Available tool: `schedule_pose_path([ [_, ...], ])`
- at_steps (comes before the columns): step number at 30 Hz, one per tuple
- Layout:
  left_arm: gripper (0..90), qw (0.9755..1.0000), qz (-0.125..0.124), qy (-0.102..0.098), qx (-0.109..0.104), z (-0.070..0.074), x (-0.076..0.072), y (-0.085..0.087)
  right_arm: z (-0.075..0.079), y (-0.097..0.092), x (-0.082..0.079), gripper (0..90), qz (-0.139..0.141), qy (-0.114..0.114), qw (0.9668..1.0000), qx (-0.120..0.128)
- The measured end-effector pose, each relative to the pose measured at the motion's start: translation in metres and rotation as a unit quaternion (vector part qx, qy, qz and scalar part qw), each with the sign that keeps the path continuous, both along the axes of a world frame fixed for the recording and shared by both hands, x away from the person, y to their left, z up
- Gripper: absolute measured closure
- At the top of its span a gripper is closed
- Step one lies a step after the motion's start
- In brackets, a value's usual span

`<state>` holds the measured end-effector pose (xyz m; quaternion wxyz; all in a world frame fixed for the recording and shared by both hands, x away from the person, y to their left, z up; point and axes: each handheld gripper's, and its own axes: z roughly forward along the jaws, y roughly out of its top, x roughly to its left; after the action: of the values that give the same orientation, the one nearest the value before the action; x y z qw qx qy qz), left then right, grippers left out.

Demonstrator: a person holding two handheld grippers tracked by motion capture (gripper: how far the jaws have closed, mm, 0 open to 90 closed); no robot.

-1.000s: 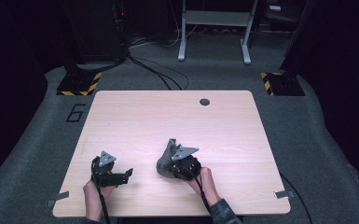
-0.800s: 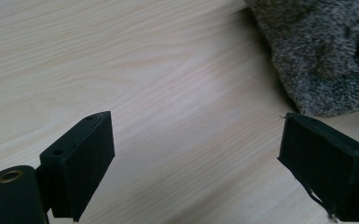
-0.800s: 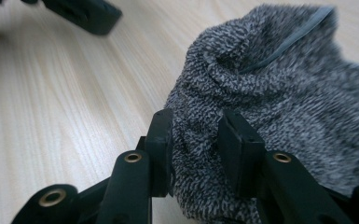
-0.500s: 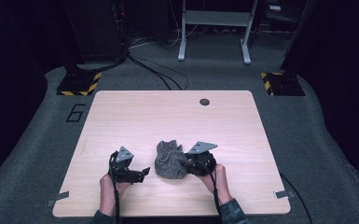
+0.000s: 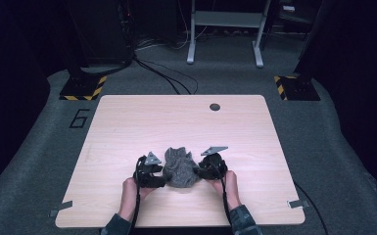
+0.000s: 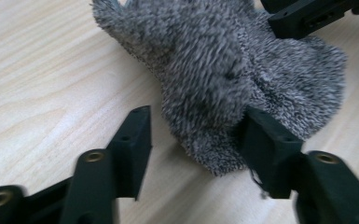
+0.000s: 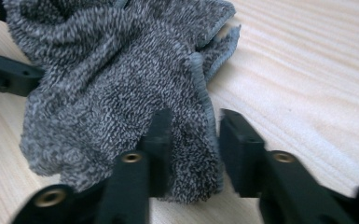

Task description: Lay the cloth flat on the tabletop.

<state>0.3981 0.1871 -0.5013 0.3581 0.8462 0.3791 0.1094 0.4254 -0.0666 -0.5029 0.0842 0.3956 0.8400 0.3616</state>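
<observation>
- Left gripper (image 5: 157, 177), black two-jaw tool with a grey three-cornered plate, is held in the person's left hand (image 5: 129, 190) near the near edge of the pale wooden table (image 5: 127, 122), left of centre.
- In the left gripper view its jaws stand wide apart; the right jaw touches the near edge of the cloth, the left jaw is over bare wood. Nothing is clamped between them.
- Crumpled grey speckled terry cloth (image 5: 178, 167) lies bunched on the table between the two grippers, touching both.
- Right gripper (image 5: 201, 171), same black build, is held in the person's right hand (image 5: 228, 185) just right of the cloth.
- In the right gripper view its jaws are partly open; a hemmed fold of the cloth (image 7: 121, 84) lies between them, pressed against the left jaw, with a gap to the right jaw. Not gripped.
- Small dark round hole (image 5: 215, 106) sits in the table near the far edge, well apart from the cloth.
</observation>
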Motion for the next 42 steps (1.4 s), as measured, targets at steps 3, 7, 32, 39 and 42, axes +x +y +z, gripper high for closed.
schedule_pose_path([
  [3, 49.3, 0.9999, -0.008, -0.001, 0.005, -0.001, 0.005, -0.002, -0.003, 0.000, 0.000, 72.9, -0.001, 0.004, 1.0000, 0.001],
  [7, 48.8, 0.9999, 0.001, -0.005, 0.014, -0.004, 0.017, -0.003, -0.005, -0.003, -0.002, 83.1, 0.003, 0.004, 1.0000, 0.006],
  [32, 26.2, 0.9962, -0.056, -0.061, -0.026, 0.018, -0.025, -0.022, 0.042, 0.031, -0.028, 86.3, 0.059, -0.052, 0.9941, 0.076],
  [39, 74.9, 0.9959, -0.032, -0.076, -0.036, 0.007, -0.021, -0.016, 0.045, 0.023, -0.029, 76.4, 0.055, -0.055, 0.9928, 0.092],
  [42, 76.9, 0.9958, -0.020, -0.076, -0.047, 0.006, -0.020, -0.010, 0.047, 0.011, -0.027, 72.8, 0.029, -0.065, 0.9925, 0.100],
])
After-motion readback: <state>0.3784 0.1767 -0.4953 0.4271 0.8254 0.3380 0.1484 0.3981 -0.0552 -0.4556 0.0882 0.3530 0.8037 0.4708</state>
